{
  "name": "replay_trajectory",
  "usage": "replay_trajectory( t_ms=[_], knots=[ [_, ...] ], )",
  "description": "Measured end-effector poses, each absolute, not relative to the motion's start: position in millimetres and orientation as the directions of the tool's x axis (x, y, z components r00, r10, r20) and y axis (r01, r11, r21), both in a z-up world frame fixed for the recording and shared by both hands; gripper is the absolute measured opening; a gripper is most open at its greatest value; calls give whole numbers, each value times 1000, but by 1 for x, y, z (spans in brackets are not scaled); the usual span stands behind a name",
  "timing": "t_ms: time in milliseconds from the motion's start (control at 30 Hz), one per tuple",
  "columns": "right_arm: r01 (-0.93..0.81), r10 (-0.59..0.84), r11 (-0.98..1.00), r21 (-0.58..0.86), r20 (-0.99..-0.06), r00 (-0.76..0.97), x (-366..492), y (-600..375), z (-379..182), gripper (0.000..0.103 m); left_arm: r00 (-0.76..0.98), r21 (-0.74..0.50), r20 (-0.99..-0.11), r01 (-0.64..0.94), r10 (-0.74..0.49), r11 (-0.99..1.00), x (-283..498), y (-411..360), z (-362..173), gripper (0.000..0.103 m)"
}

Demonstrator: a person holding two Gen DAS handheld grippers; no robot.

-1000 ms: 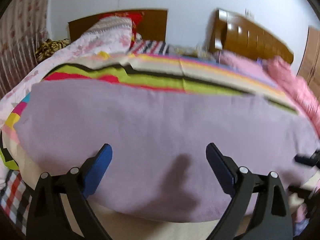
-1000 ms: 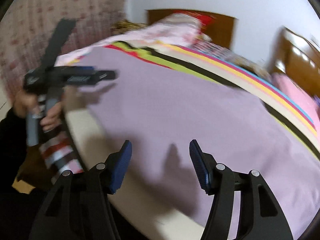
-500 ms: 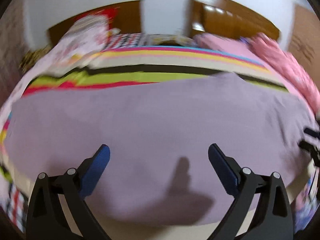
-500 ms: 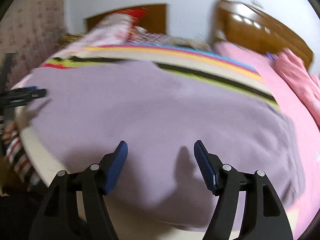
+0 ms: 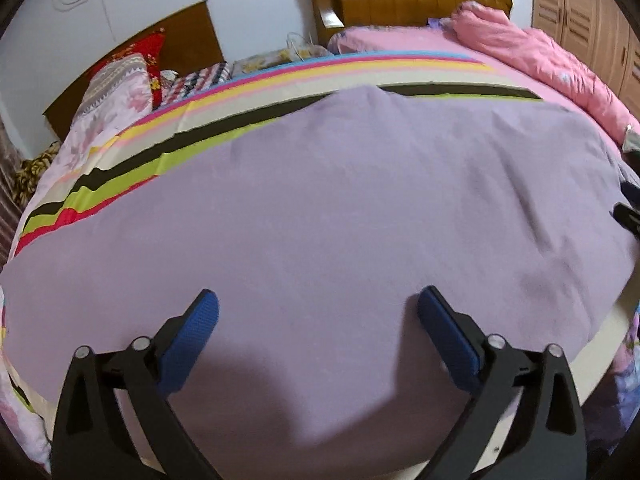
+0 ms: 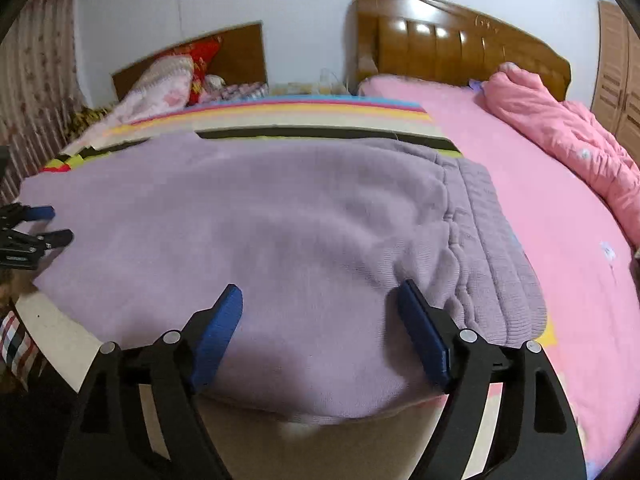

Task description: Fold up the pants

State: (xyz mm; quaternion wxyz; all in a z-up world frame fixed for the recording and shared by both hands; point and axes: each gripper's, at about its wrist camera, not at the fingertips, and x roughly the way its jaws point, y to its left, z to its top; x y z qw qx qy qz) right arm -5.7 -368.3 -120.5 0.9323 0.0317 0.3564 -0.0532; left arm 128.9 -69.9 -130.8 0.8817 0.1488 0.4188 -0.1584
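Observation:
Lilac knit pants (image 5: 340, 208) lie spread flat across the near edge of the bed, the ribbed waistband (image 6: 492, 248) at the right end. My left gripper (image 5: 316, 308) is open and empty, just above the pants near their front edge. My right gripper (image 6: 320, 300) is open and empty over the waist end, its right finger beside the waistband gathers. The left gripper also shows at the left edge of the right wrist view (image 6: 36, 226), and the right gripper's tip shows at the right edge of the left wrist view (image 5: 628, 212).
A striped sheet (image 5: 280, 88) lies under the pants. A pink bed (image 6: 560, 216) with a bunched pink quilt (image 6: 560, 128) adjoins on the right. Pillows (image 5: 120, 80) and wooden headboards (image 6: 460, 48) stand at the back. A wardrobe (image 5: 588, 12) stands at the far right.
Both views have swung to the right along the pants. The right gripper now sits over the waistband end; the left sits over the middle. Both stay open.

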Motion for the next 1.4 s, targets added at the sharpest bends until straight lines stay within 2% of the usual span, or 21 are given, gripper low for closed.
replay_trajectory(
  t_ms=[100, 167, 233, 400, 600, 833, 1033, 1100, 1167, 1233, 1267, 1400],
  knots=[
    [171, -132, 985, -8, -667, 733, -5, -354, -108, 79, 550, 35, -811, 386, -200, 922, 134, -59, -132, 101],
    [155, -94, 987, 40, -643, 760, -3, -342, -96, 80, 553, 6, -806, 363, -210, 932, 133, -52, -129, 101],
    [95, -31, 993, 70, -627, 778, 3, -324, -90, 88, 577, -13, -786, 343, -222, 939, 128, -45, -123, 101],
    [-39, 31, 999, 2, -652, 757, 24, -256, -87, 88, 605, -89, -751, 305, -265, 948, 117, -17, -113, 101],
    [-210, 124, 976, -53, -658, 743, 42, -179, -80, 88, 662, -118, -717, 195, -219, 974, 98, 50, -108, 101],
    [-410, 232, 902, -139, -643, 730, 67, -85, -63, 88, 679, -296, -704, -12, -210, 955, 68, 158, -123, 101],
    [-545, 335, 826, -146, -651, 681, 94, -12, -65, 88, 741, -453, -634, -121, -223, 883, 47, 244, -125, 101],
    [-561, 354, 817, -134, -653, 670, 103, 1, -67, 88, 788, -580, -556, -141, -264, 802, 49, 287, -123, 101],
    [-564, 368, 819, -106, -658, 657, 111, 8, -70, 88, 823, -650, -498, -146, -273, 745, 58, 322, -122, 100],
    [-560, 380, 826, -68, -666, 642, 121, 11, -74, 88, 848, -683, -464, -158, -257, 713, 71, 355, -120, 99],
    [-557, 385, 829, -49, -672, 632, 125, 11, -77, 88, 858, -699, -449, -163, -249, 697, 82, 372, -119, 94],
    [-528, 394, 849, 27, -698, 598, 139, 2, -88, 88, 861, -723, -445, -184, -246, 666, 122, 412, -119, 90]
  ],
)
